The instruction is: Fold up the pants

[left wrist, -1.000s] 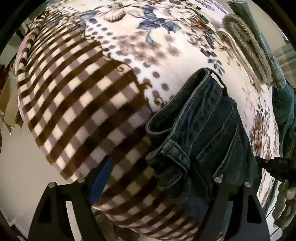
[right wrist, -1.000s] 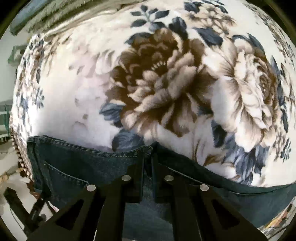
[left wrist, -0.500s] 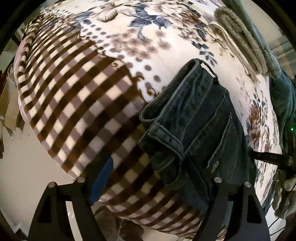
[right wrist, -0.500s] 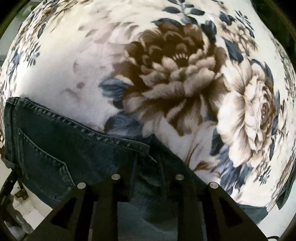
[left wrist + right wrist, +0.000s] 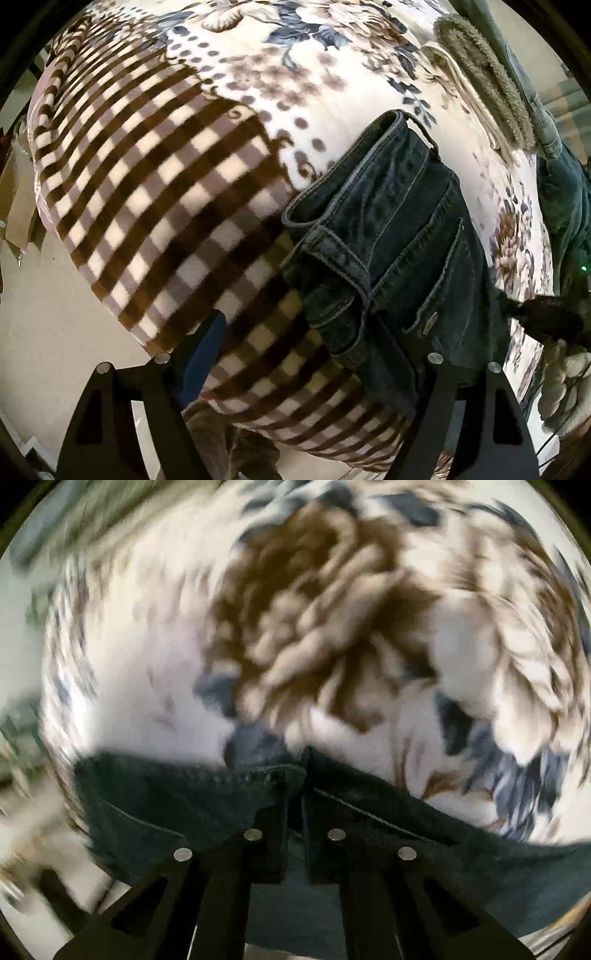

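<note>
left gripper (image 5: 306,354): jaws wide, gripping nothing, over the brown-and-cream checked, flower-printed fleece blanket (image 5: 155,177) | dark blue denim pants (image 5: 388,236): folded, lying on the blanket, waistband under the left gripper's right finger | right gripper (image 5: 294,794): jaws closed, pinching the pants' edge; view blurred

r gripper (image 5: 294,805) reclamped on jeans (image 5: 177,797)

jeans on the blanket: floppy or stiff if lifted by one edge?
Likely floppy: the jeans already lie in soft, rumpled folds. Probably heavy for cloth, given thick seams and stacked layers. Unlikely to slide freely, since the blanket looks fleecy. The right tool pinches their edge.
</note>
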A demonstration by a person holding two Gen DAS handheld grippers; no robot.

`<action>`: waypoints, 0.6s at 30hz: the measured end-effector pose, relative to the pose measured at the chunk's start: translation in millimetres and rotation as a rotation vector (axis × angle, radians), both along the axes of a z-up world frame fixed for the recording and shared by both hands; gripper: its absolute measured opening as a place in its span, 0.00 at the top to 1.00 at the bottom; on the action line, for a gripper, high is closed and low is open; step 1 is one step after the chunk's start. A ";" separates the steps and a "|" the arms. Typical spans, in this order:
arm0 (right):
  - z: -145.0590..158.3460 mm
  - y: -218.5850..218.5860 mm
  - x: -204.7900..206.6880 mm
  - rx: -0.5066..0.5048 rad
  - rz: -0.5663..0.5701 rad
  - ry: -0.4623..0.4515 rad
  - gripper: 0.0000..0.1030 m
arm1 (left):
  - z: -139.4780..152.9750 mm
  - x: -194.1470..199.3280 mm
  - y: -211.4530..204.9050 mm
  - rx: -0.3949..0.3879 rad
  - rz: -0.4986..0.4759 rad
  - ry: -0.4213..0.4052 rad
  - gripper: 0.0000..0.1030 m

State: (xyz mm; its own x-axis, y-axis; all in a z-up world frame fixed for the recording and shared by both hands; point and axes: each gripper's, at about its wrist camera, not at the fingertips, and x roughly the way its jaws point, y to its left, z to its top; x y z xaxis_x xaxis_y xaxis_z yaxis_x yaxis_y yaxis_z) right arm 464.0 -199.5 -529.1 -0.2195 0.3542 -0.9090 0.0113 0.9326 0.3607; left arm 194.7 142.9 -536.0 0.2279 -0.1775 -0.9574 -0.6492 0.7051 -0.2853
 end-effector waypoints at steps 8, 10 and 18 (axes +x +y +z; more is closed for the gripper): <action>21.9 -43.1 26.9 -0.048 -0.113 -0.107 0.99 | -0.2 -8.7 -0.4 -0.024 0.018 0.007 0.23; 18.6 -45.0 35.4 -0.035 -0.068 -0.047 0.98 | -0.2 -9.5 -0.6 -0.031 0.026 0.010 0.23; 0.7 -27.6 -27.2 -0.098 0.124 0.030 0.44 | 10.1 -21.5 2.2 -0.027 0.074 -0.005 0.23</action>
